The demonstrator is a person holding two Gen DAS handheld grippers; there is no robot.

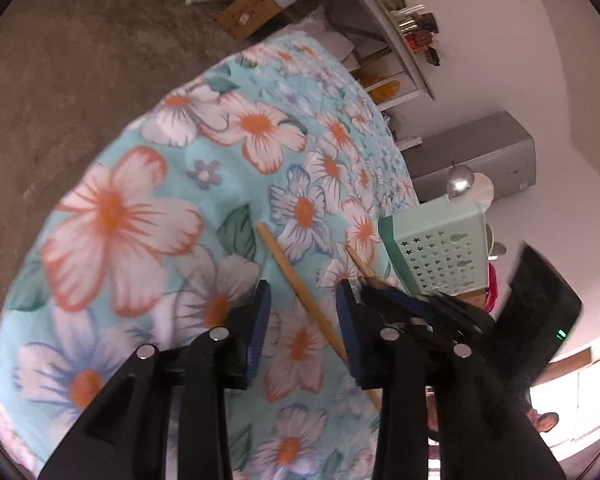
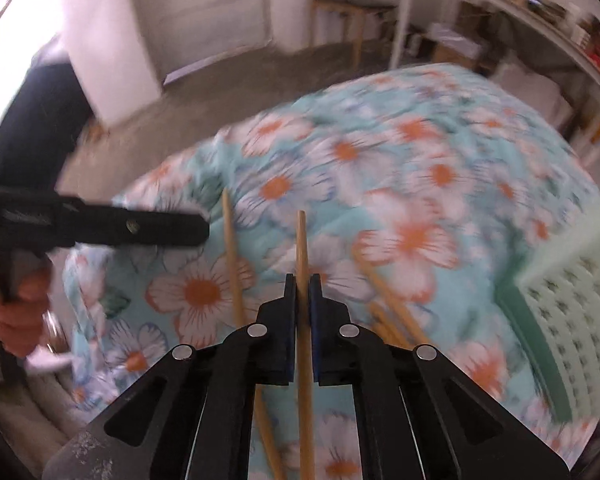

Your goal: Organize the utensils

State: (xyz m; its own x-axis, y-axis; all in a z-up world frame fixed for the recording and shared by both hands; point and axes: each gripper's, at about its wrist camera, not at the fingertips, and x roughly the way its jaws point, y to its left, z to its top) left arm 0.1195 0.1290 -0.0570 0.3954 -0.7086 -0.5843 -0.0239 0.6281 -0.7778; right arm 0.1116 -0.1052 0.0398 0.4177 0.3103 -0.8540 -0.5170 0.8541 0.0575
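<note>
Though pinched in the right claw (image 2: 303,280), chopstick (image 2: 301,240) lengthwise, tip forward

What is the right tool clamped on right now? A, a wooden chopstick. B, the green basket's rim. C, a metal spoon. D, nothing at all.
A: in the right wrist view the right tool has its pads pressed on a wooden chopstick above the floral cloth.
</note>
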